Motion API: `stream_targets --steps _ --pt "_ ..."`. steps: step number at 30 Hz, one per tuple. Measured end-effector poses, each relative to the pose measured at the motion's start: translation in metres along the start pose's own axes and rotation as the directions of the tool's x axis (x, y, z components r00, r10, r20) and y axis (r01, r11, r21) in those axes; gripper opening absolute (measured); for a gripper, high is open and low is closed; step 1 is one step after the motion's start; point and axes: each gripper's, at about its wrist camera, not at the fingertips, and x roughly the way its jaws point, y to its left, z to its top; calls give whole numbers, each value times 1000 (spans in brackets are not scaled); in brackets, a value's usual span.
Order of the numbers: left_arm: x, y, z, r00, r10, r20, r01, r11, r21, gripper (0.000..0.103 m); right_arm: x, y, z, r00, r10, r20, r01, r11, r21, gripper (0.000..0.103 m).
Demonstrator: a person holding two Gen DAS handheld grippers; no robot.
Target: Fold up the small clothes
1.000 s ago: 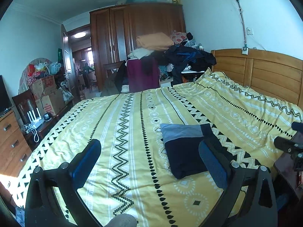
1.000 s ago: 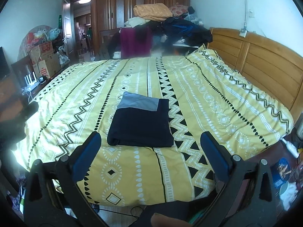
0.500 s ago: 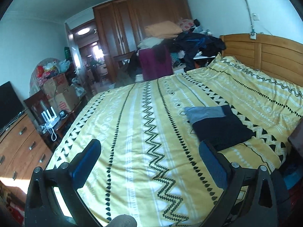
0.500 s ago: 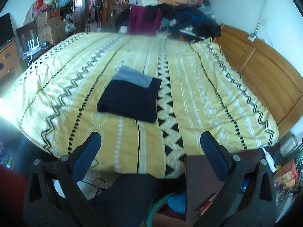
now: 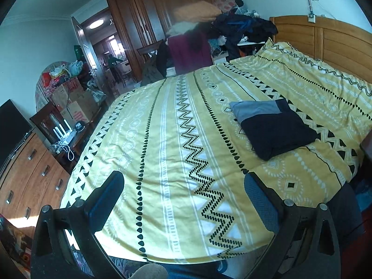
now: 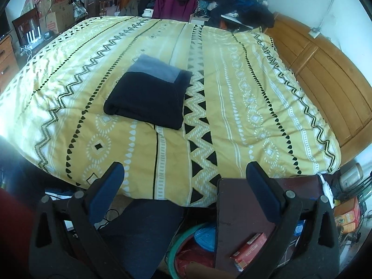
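Now the folded dark garment [image 6: 148,95] lies flat near the foot edge of the bed [image 6: 255,107], its grey band toward the far side, long axis running across the bed. Left gripper [image 5: 183,186] and right gripper [image 6: 184,176] both gape, holding nothing.

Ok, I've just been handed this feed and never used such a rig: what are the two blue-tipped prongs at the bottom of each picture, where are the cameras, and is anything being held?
The prongs are the two fingers of a hand-held gripper; a person carries one in each hand. Each picture comes from a fisheye camera on a gripper, looking forward along its fingers. The left gripper and the right gripper are both open and hold nothing. Ahead is a bed with a yellow patterned cover. On it lies one folded dark garment with a grey band at its far end, also seen from the left wrist. Neither gripper touches it.
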Motion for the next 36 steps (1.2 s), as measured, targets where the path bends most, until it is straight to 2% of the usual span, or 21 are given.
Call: stream_targets --steps 2,5,6,7,9,12,16,17,20,30,36 --pt "4 -4 4 1000 -7 12 7 1000 11 103 3 -2 7 1000 1 26 -1 1000 -7 103" --pt "12 -12 21 997 -21 69 19 999 38 103 8 -5 24 991 19 129 -23 999 35 103" --pt "16 -16 30 995 -42 94 40 999 29 103 13 -8 31 987 26 157 -39 996 78 103" --pt "20 -18 39 992 -59 115 58 998 16 103 18 -9 36 978 69 197 -95 987 127 103" --pt "29 -28 55 974 -117 194 122 992 -14 103 33 -4 44 963 113 244 -160 971 179 103" --pt "56 -57 74 938 -205 279 219 976 -18 103 60 16 62 965 39 258 -94 974 205 103" --pt "104 -105 95 944 -277 178 286 958 -31 103 75 16 83 967 24 253 -91 963 256 103" --pt "112 -115 98 944 -290 157 298 954 -29 103 80 13 87 973 16 229 -77 962 262 103" --pt "119 -135 106 943 -296 152 302 953 -12 103 84 11 92 979 -4 206 -47 969 242 103" --pt "116 -142 125 949 -281 144 286 958 -14 103 87 1 103 975 52 217 -111 956 271 103" --pt "112 -140 134 945 -283 162 292 956 -32 103 86 2 108 973 60 224 -121 956 269 103"
